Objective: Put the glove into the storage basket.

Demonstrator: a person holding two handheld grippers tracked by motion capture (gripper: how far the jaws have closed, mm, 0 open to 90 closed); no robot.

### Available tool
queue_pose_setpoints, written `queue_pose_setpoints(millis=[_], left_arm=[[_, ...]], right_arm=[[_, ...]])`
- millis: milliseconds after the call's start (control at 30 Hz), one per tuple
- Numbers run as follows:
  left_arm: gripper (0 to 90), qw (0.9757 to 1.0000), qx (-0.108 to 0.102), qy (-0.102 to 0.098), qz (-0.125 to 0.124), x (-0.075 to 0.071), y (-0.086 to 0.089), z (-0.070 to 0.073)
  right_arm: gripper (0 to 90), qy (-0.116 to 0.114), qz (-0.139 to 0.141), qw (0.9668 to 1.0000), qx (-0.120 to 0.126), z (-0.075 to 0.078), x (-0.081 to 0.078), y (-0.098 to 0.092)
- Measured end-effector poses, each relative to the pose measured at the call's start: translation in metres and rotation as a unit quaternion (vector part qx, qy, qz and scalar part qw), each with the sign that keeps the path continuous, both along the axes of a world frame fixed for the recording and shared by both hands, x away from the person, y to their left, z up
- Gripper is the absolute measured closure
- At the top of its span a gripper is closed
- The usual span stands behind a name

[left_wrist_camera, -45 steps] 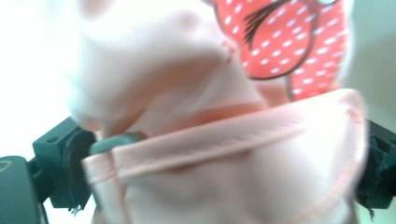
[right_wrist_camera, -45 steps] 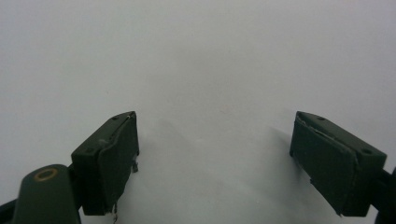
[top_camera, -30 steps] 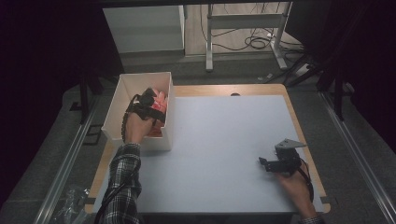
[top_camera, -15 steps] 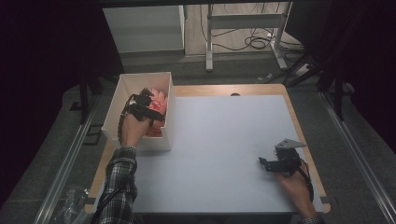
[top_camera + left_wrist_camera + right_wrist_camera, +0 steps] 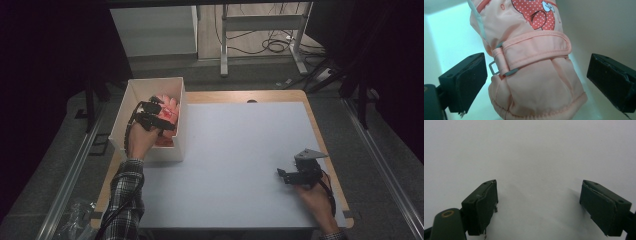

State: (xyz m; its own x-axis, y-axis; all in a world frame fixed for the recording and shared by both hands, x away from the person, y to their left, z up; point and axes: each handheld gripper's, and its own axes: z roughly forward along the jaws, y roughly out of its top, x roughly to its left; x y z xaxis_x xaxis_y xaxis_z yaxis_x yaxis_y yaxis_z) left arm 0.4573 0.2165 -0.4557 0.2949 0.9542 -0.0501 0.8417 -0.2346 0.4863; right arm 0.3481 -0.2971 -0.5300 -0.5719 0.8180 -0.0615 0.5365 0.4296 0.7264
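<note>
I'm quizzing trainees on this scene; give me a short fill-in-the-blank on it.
1. The pink mitten lies inside the white ____.
2. The left gripper has its jaws ____ on either side of the mitten's cuff.
3. The right gripper holds ____ over the table.

Missing words: box; open; nothing

White box (image 5: 176, 150) at table's left edge: walls hem left gripper (image 5: 159, 116); pink mitten (image 5: 534, 65) between its spread jaws, gaps either side. White tabletop (image 5: 240, 160) bare between box and right gripper (image 5: 285, 175); passage free.
</note>
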Motion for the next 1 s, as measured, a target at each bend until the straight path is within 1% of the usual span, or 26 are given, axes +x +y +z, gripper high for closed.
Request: queue_pose_setpoints(millis=[333,433,600,667,833,1000], left_arm=[[3.5,0.9997,-0.001,-0.024,-0.010,-0.010,0.002,0.006],[3.5,0.9995,-0.002,-0.027,-0.013,-0.012,0.003,0.007],[3.5,0.9990,-0.001,-0.040,-0.019,-0.018,0.005,0.009],[3.5,0.9990,-0.002,-0.042,-0.018,-0.019,0.005,0.009],[3.5,0.9980,-0.004,-0.058,-0.024,-0.027,0.006,0.012],[3.5,0.9968,-0.012,-0.074,-0.028,-0.035,0.007,0.014]], right_arm=[[15.3,0.000,0.000,1.0000,0.000,0.000,0.000,0.000],[15.3,0.000,0.000,1.0000,0.000,0.000,0.000,0.000],[15.2,0.000,-0.001,1.0000,-0.001,0.000,0.000,0.000],[15.2,0.000,-0.001,1.0000,-0.001,0.000,0.000,0.000],[15.2,-0.001,-0.001,1.0000,-0.001,0.000,0.000,0.000],[15.2,-0.001,-0.001,1.0000,-0.001,0.000,0.000,0.000]])
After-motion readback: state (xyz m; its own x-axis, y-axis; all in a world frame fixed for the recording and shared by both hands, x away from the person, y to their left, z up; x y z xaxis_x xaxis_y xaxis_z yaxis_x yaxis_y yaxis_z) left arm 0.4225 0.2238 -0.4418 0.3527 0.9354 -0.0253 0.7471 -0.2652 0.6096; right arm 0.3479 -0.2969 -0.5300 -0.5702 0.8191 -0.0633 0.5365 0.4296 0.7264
